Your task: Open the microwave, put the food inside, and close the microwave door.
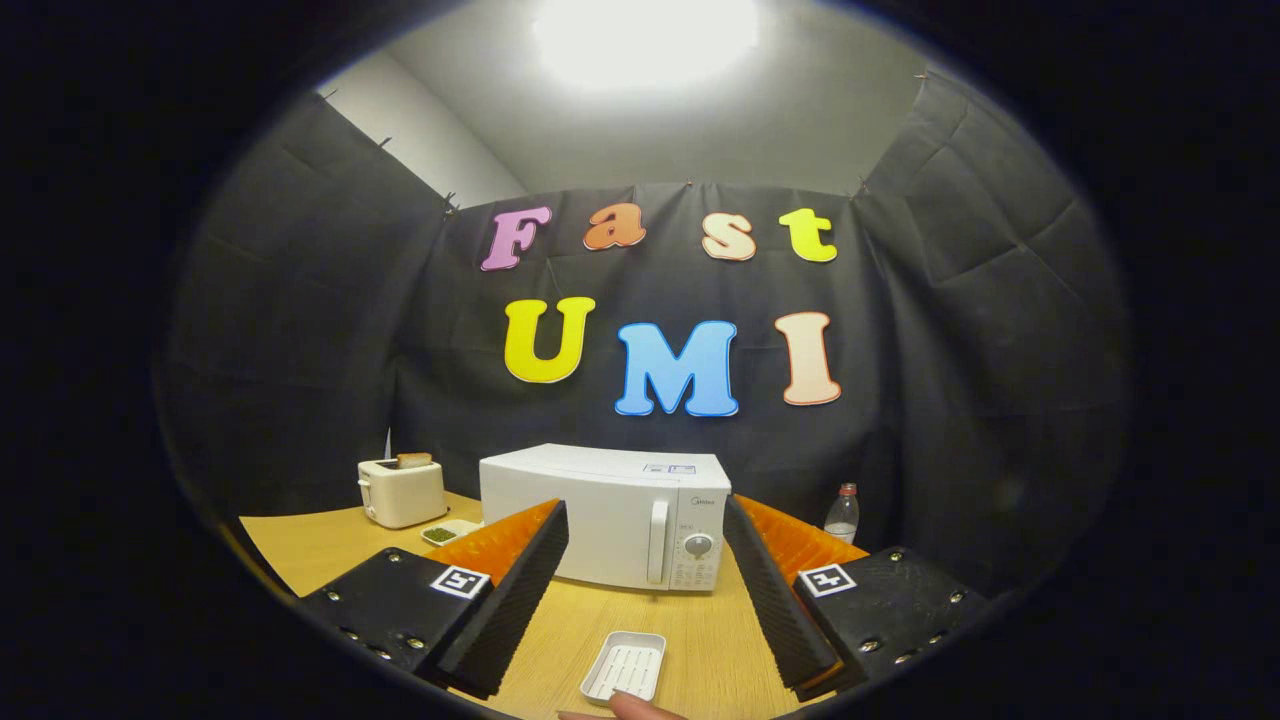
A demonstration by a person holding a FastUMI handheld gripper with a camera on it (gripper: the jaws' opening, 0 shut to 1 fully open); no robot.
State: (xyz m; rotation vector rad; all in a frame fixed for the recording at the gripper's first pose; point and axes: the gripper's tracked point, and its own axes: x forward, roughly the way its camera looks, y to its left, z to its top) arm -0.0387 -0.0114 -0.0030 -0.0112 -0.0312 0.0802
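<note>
1. While held above the wooden table (330,545), gripper (645,560): fingers spread wide, gripping nothing.
2. Microwave (600,510): beyond the fingers, door closed.
3. White tray (624,667): between the fingers, on the table.
4. Toaster (402,492): left of the microwave.

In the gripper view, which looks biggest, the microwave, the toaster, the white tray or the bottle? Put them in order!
As they look in the gripper view, between and around the open gripper:
1. microwave
2. toaster
3. white tray, though it lies much nearer the camera, so toaster versus tray is unsure
4. bottle
</note>
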